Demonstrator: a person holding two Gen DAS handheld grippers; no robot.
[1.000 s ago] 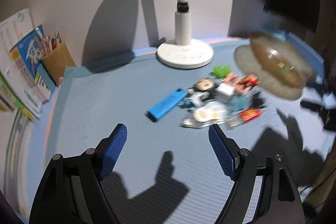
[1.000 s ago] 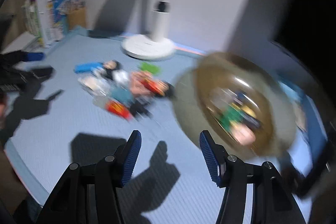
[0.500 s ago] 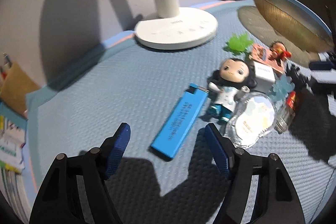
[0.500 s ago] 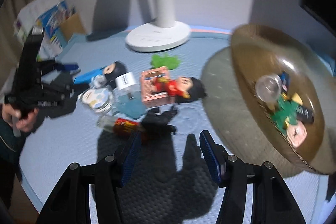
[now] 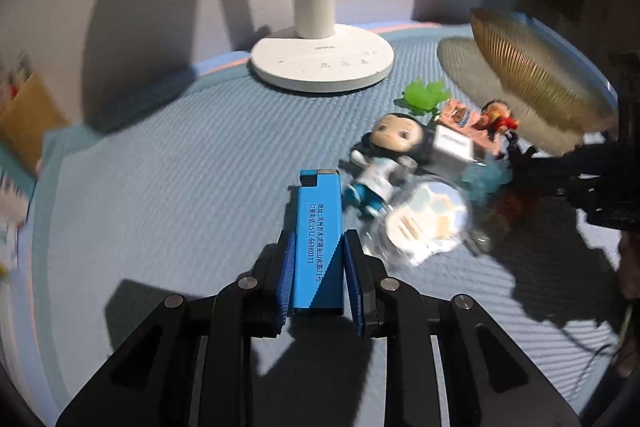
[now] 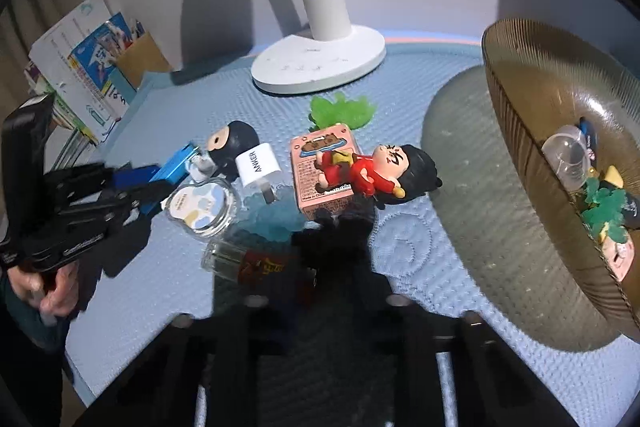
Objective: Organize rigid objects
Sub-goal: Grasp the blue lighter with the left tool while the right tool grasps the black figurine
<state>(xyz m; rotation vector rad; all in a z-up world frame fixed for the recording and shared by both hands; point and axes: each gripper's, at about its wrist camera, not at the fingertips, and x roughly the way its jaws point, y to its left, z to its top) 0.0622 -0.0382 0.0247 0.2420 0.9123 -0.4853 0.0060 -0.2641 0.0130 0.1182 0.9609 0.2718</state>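
My left gripper (image 5: 319,261) is closing on the blue lighter (image 5: 318,227), both pads against its sides. It also shows in the right wrist view, where the left gripper (image 6: 134,201) holds the lighter (image 6: 176,167). My right gripper (image 6: 334,267) lies in dark shadow with its jaws closing, and a small black object (image 6: 336,233) sits between them. The pile holds a black-haired doll (image 5: 394,139), a red figure (image 6: 372,167), a pink box (image 6: 320,163), a white charger (image 6: 258,163) and a clear jar (image 6: 200,207). An amber ribbed bowl (image 6: 560,147) with several small items stands at the right.
A white lamp base (image 5: 322,63) stands behind the pile, next to a green leaf piece (image 6: 344,109). A small red-labelled bottle (image 6: 248,263) lies near my right gripper. Books (image 6: 80,67) and a pencil holder (image 6: 140,59) line the far left. The blue mat (image 6: 120,327) ends at front left.
Both grippers came down and in toward the pile. The left one went from open to shut around the blue lighter. The right one's jaws narrowed over the black object.
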